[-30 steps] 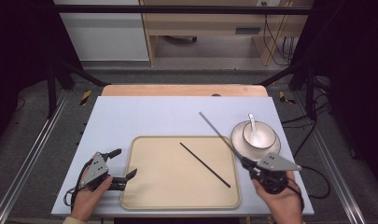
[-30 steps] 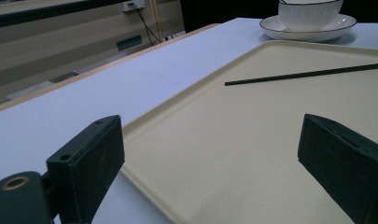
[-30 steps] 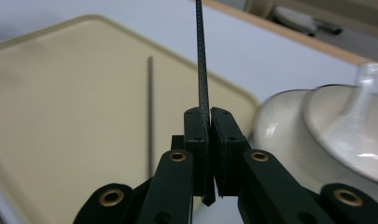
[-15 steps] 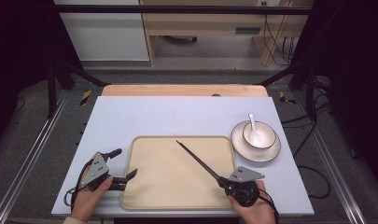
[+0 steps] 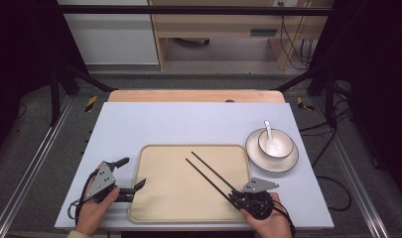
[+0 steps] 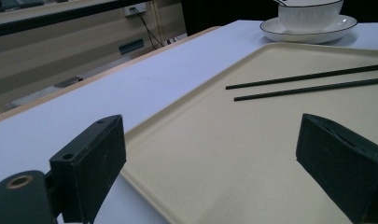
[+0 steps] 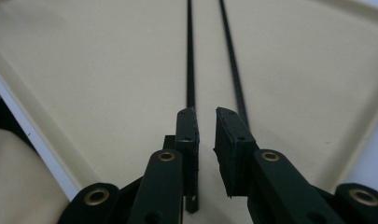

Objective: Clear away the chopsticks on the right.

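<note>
done: I see both chopsticks (image 5: 211,174) lying on tray (image 5: 154,208)
right gripper (image 5: 236,199): jaws just opening, slightly apart, nothing pinched
left gripper (image 5: 134,174): spread wide, idle
left: my retreat

Even overhead light fell on the pale tabletop (image 5: 188,124), bright and without glare, while the room at both sides sank into near black. Shadows under the chopsticks (image 5: 211,173) were thin and soft. In the right gripper view the near black jaws were slightly soft; the high view looked mildly grainy.
</note>
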{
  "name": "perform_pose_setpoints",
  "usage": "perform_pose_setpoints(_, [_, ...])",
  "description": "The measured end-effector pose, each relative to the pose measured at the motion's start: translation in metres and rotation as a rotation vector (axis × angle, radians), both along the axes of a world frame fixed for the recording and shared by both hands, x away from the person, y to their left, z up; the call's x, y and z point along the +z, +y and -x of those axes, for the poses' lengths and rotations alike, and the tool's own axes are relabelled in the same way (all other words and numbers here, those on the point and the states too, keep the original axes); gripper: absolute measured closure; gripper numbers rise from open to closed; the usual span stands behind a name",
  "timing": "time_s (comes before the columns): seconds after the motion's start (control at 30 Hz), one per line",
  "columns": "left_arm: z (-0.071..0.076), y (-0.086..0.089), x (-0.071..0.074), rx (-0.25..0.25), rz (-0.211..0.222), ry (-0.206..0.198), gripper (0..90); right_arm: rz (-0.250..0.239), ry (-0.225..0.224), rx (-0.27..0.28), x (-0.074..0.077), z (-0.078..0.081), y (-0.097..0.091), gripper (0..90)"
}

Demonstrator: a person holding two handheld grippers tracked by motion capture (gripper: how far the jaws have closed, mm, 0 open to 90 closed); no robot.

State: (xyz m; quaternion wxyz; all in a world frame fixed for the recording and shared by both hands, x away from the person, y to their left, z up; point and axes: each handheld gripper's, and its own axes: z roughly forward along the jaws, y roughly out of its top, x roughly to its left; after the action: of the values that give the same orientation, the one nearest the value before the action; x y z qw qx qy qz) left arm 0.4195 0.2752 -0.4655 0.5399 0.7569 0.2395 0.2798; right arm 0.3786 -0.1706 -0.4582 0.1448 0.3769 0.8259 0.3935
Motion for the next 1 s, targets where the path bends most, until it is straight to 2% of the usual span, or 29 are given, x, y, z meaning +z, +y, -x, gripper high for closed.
perform_pose_setpoints(0.07, [0.001,-0.001,0.001,-0.001,0.006,-0.001,8.0,-0.021,-0.017,-0.015,0.002,0.000,-0.006,75.7])
perform_pose_setpoints(0.1, [0.003,-0.003,0.003,-0.007,0.007,-0.004,8.7,-0.026,-0.035,-0.030,0.002,-0.002,-0.012,69.2])
perform_pose_setpoints(0.13, [0.003,-0.003,0.003,-0.007,0.007,-0.004,8.9,-0.026,-0.035,-0.030,0.002,-0.002,-0.012,69.2])
perform_pose_setpoints(0.17, [0.004,-0.005,0.006,-0.017,0.009,0.003,8.9,-0.041,-0.046,-0.035,0.002,-0.005,-0.019,56.9])
perform_pose_setpoints(0.2, [0.005,-0.007,0.007,-0.019,0.023,0.013,8.9,-0.039,-0.051,-0.036,0.001,-0.008,-0.023,50.2])
perform_pose_setpoints(0.23, [0.005,-0.007,0.007,-0.019,0.023,0.013,9.0,-0.039,-0.051,-0.036,0.001,-0.008,-0.023,50.2])
perform_pose_setpoints(0.3, [0.008,-0.012,0.010,-0.038,0.028,0.039,9.3,-0.046,-0.039,-0.057,0.000,-0.010,-0.030,38.1])
perform_pose_setpoints(0.33, [0.010,-0.021,0.012,-0.055,0.030,0.065,9.8,-0.044,-0.066,-0.082,0.000,-0.010,-0.038,26.1])
perform_pose_setpoints(0.37, [0.010,-0.021,0.012,-0.055,0.030,0.065,9.9,-0.044,-0.066,-0.082,0.000,-0.010,-0.038,26.1])
perform_pose_setpoints(0.4, [0.012,-0.032,0.013,-0.080,0.014,0.093,9.9,-0.048,-0.089,-0.094,0.000,-0.011,-0.045,15.1])
perform_pose_setpoints(0.43, [0.012,-0.032,0.013,-0.080,0.014,0.093,9.9,-0.051,-0.090,-0.097,0.000,-0.011,-0.049,12.1])
perform_pose_setpoints(0.47, [0.013,-0.044,0.014,-0.087,-0.010,0.113,10.7,-0.049,-0.091,-0.096,-0.001,-0.011,-0.055,10.6])
perform_pose_setpoints(0.53, [0.012,-0.057,0.015,-0.074,-0.043,0.132,14.3,-0.055,-0.099,-0.101,-0.002,-0.012,-0.064,7.4])
perform_pose_setpoints(0.57, [0.012,-0.057,0.015,-0.074,-0.043,0.132,17.9,-0.064,-0.093,-0.112,-0.002,-0.013,-0.068,7.4])
perform_pose_setpoints(0.6, [0.012,-0.062,0.016,-0.066,-0.057,0.136,17.9,-0.064,-0.093,-0.112,-0.002,-0.013,-0.068,7.4])
perform_pose_setpoints(0.67, [0.009,-0.073,0.019,-0.065,-0.068,0.149,28.5,-0.077,-0.093,-0.126,-0.003,-0.014,-0.077,10.9])
perform_pose_setpoints(0.73, [0.000,-0.088,0.019,-0.065,-0.068,0.186,40.1,-0.051,-0.091,-0.161,-0.004,-0.013,-0.085,13.7])
perform_pose_setpoints(0.77, [0.000,-0.088,0.019,-0.065,-0.068,0.186,43.4,-0.051,-0.091,-0.161,-0.004,-0.013,-0.085,13.7])
perform_pose_setpoints(0.8, [-0.003,-0.094,0.019,-0.065,-0.080,0.203,46.6,-0.056,-0.111,-0.187,-0.004,-0.012,-0.089,15.4])
perform_pose_setpoints(0.83, [-0.007,-0.100,0.017,-0.070,-0.100,0.214,46.6,-0.056,-0.111,-0.187,-0.004,-0.012,-0.089,15.4])
perform_pose_setpoints(0.87, [-0.014,-0.110,0.013,-0.073,-0.132,0.240,58.7,-0.059,-0.166,-0.205,-0.002,-0.010,-0.091,16.0])
perform_pose_setpoints(0.9, [-0.014,-0.110,0.013,-0.073,-0.132,0.240,62.2,-0.059,-0.166,-0.205,-0.002,-0.010,-0.091,16.0])
perform_pose_setpoints(0.93, [-0.017,-0.115,0.012,-0.074,-0.142,0.253,62.2,-0.057,-0.196,-0.210,-0.002,-0.010,-0.092,15.6])
perform_pose_setpoints(1.0, [-0.024,-0.124,0.009,-0.081,-0.165,0.284,73.7,-0.039,-0.227,-0.223,-0.001,-0.010,-0.092,15.1])
